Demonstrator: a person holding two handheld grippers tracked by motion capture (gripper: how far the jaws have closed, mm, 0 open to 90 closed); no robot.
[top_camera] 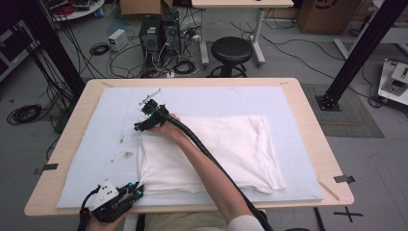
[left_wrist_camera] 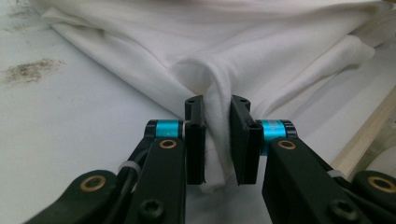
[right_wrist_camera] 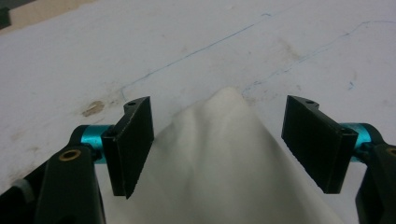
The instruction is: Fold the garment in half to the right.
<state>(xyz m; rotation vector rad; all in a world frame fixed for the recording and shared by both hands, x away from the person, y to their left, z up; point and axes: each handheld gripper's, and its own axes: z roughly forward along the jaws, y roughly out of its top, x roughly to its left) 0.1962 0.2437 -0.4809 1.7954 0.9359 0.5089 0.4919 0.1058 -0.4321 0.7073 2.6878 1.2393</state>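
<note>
White cloth: folded white fabric garment (top_camera: 211, 151) lies flat on the pale blue foam mat (top_camera: 91, 149), right of the mat's middle and toward the near edge.
High view, left gripper: left gripper (top_camera: 137, 192) sits at the cloth's near-left corner, low by the light wooden table (top_camera: 308, 120) edge.
High view, right gripper: right gripper (top_camera: 144, 120) is at the far-left corner, forearm stretched across the cloth.
Left gripper view: left gripper (left_wrist_camera: 217, 140) has its black jaws pressed onto a bunched fold of the white cloth (left_wrist_camera: 261, 51), pinching it; brown stain (left_wrist_camera: 30, 72) off on the mat.
Right gripper view: right gripper (right_wrist_camera: 219, 144) jaws spread wide, either side of the cloth's pointed corner (right_wrist_camera: 224, 158), pads not touching it.
</note>
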